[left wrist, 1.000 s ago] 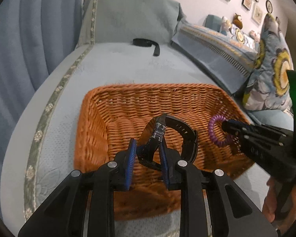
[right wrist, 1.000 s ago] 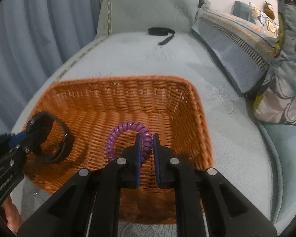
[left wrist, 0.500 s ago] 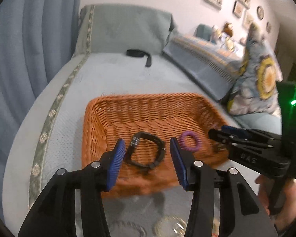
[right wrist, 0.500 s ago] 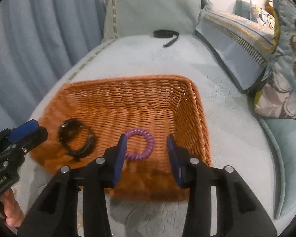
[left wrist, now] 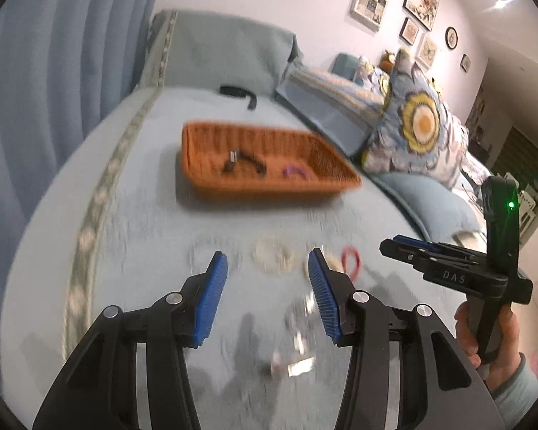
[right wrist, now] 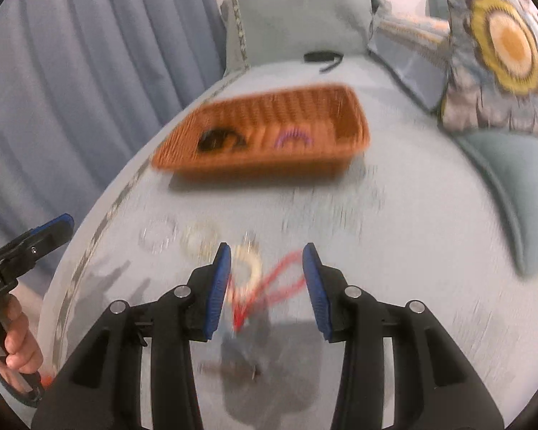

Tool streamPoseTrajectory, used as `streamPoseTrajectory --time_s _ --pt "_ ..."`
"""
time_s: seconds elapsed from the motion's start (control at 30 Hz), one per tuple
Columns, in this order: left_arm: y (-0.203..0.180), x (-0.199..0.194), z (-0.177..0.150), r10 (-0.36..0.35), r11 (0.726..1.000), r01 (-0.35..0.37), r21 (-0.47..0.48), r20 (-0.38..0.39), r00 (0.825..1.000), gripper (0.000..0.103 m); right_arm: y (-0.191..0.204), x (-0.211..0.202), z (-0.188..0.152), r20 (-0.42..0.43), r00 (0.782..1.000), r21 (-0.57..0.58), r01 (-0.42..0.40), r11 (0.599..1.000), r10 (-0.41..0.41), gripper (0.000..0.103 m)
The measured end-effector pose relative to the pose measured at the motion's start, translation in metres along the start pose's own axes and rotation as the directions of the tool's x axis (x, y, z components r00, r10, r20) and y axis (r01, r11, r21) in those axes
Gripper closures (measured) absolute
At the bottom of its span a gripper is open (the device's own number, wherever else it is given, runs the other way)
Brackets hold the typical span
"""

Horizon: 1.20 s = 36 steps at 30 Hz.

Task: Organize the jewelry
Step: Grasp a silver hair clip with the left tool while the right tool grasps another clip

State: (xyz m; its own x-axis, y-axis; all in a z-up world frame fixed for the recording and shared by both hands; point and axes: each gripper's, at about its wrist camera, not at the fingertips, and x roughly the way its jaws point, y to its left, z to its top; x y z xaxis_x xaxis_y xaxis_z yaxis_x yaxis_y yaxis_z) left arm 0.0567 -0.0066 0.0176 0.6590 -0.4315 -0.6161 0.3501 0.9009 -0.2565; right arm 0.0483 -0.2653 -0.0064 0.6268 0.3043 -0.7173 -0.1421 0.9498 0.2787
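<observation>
A pale blue bed (left wrist: 154,215) fills both views, with a curtain (left wrist: 53,71) at the left and a flowered pillow (left wrist: 419,125) at the right. At its far end lies a black strap (left wrist: 238,92).

In the middle of the bed stands an orange wicker basket (left wrist: 254,186). A black watch (left wrist: 244,161) lies in its left part and a purple coil (left wrist: 296,171) in its right part, the two apart from each other.

Nearer, on the cover, a row of blurred jewelry lies well apart from the basket: a clear ring (right wrist: 157,238) at the left, a pale bracelet (right wrist: 202,240) beside it, a cream ring (right wrist: 245,268) next, and a red cord (right wrist: 279,279) at the right. What they are in detail cannot be told through the blur.

The left claw (left wrist: 268,276) is spread, its blue pads clear of everything, with a pale bracelet on the bed seen in the gap beyond them. The right claw (right wrist: 266,268) is spread too; the cream ring and red cord show between its pads, untouched. Both claws have just been opening, and nothing is gripped in either. A hand (left wrist: 484,340) holds the right claw's handle.
</observation>
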Motion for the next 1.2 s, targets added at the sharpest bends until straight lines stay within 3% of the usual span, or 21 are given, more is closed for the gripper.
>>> streamPoseTrajectory --time_s 0.2,0.47,0.7,0.8,0.93,1.07,1.2 --pt "0.005 0.002 -0.047 -0.032 0.999 0.031 -0.021 -0.073 0.997 0.059 -0.007 0.001 -0.050 -0.053 0.998 0.032 -0.027 0.999 0.029 0.065" --pt "-0.002 0.020 -0.073 -0.011 0.997 0.023 0.078 -0.161 0.987 0.059 -0.010 0.006 -0.054 -0.041 0.999 0.011 -0.019 1.000 0.019 0.065" --pt "-0.016 0.037 -0.067 0.049 0.988 -0.026 0.154 -0.151 0.987 0.059 -0.010 0.003 -0.062 -0.062 0.998 0.009 -0.027 1.000 0.027 0.066" --pt "-0.017 0.044 -0.061 0.036 0.988 -0.013 0.154 -0.148 0.988 0.059 -0.012 -0.001 -0.071 -0.086 0.991 0.062 -0.097 0.993 0.102 0.065" --pt "-0.021 0.052 -0.067 0.024 0.986 0.005 0.164 -0.176 0.984 0.059 0.006 0.001 -0.077 -0.115 0.986 0.021 -0.120 0.993 0.121 0.065" --pt "-0.026 0.049 -0.073 0.013 0.983 0.022 0.182 -0.188 0.982 0.066 0.015 0.008 -0.077 -0.118 0.988 0.003 -0.104 0.995 0.104 0.065" --pt "-0.029 0.041 -0.081 -0.048 0.979 0.091 0.184 -0.227 0.973 0.070 0.012 0.012 -0.071 -0.102 0.989 0.034 -0.107 0.994 0.110 0.066"
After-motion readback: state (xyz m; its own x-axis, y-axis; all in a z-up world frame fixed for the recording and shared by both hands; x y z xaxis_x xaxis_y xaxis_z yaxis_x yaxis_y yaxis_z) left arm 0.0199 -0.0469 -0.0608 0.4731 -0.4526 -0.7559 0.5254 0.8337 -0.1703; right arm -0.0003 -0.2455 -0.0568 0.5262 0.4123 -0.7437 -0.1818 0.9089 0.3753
